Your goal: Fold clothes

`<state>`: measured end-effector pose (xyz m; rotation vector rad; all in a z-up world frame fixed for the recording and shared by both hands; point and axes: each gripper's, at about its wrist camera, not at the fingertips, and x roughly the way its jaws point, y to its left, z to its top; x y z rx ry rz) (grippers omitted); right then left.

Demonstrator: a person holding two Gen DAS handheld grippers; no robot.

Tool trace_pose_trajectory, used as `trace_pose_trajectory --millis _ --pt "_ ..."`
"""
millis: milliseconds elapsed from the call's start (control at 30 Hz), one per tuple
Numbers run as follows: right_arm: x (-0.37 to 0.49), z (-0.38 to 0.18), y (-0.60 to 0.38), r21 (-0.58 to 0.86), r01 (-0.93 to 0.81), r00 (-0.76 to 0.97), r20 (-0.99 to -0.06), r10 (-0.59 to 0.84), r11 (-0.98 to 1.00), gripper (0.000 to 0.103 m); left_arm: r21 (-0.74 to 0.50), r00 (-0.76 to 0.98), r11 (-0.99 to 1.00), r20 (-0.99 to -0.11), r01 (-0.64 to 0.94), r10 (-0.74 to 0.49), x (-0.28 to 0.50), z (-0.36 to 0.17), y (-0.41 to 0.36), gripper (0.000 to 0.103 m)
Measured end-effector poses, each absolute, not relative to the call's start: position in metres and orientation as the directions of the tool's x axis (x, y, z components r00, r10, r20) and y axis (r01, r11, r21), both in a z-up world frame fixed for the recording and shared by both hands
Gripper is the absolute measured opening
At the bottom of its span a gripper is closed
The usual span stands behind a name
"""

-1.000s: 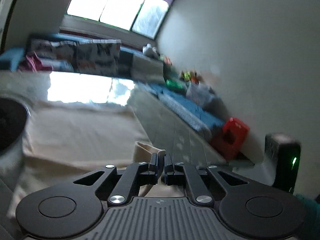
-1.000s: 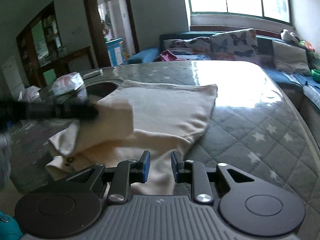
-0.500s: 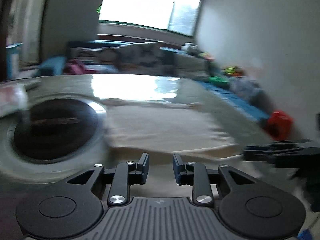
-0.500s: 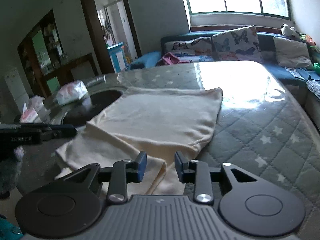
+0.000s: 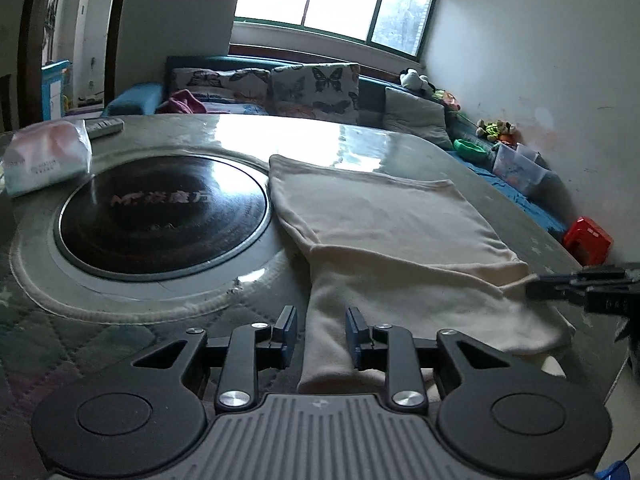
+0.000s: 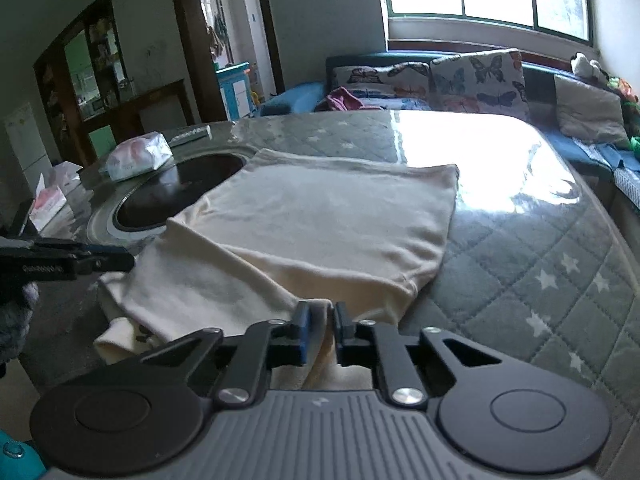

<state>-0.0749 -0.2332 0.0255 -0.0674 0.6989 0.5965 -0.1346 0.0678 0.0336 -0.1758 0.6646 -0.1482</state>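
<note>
A: Since a second ago the left gripper (image 5: 321,332) has let go of the sleeve it was carrying, and that sleeve now lies folded flat across the cream knitted garment (image 6: 320,216). Its jaws stand apart, straddling the cloth's near left border without pinching it.

B: And the other one?

A: Half a second ago the right gripper (image 6: 320,322) was spread over the near hem; now its blue pads (image 6: 303,322) have closed in on a bunched fold of cream cloth. It looks clamped on the garment, though a sliver of space beside one pad leaves some doubt.

B: Where does the garment lie?

A: On the grey quilted star-print table cover (image 6: 560,264), its far left corner lapping the rim of the round black glass hotplate (image 5: 164,216), its near hem at the table's near edge.

B: How should the next fold go?

A: My judgement: both grippers should take the near hem at matching points, lift together and carry it evenly to the far hem, so the edges meet square and the tucked sleeve does not slide out.

B: Anything you cannot make out?

A: The near hem is hidden under both gripper bodies, so I cannot tell how much cloth hangs off the edge. A small dark print shows at the near left corner, unreadable. A white tissue pack (image 5: 44,156) sits beyond the hotplate.
</note>
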Motion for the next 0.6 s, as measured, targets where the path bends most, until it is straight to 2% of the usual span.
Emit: trace_pose_trajectory --millis 33,67,167,367,600 --pt "-0.075 0.028 -0.232 0.129 -0.544 0.61 -0.618 0.496 0.829 0.007 -0.216 0.776 0.973 -0.599 0.081 -0.197 -0.134 0.033 0.07 0.024" --pt "-0.075 0.032 -0.23 0.12 -0.551 0.614 -0.612 0.498 0.826 0.007 -0.222 0.775 0.972 -0.599 0.082 -0.202 -0.134 0.032 0.071 0.014" --pt "-0.078 0.044 -0.225 0.097 -0.566 0.635 -0.582 0.509 0.818 0.006 -0.233 0.78 0.969 -0.589 0.086 -0.211 -0.137 0.032 0.075 0.006" --pt "-0.082 0.067 -0.219 0.079 -0.589 0.674 -0.502 0.542 0.805 0.006 -0.265 0.802 0.963 -0.567 0.04 -0.189 -0.144 0.031 0.085 0.005" --pt "-0.066 0.035 -0.227 0.131 -0.539 0.622 -0.605 0.498 0.832 0.01 -0.285 0.791 0.958 -0.581 0.02 -0.19 -0.144 0.034 0.092 0.009"
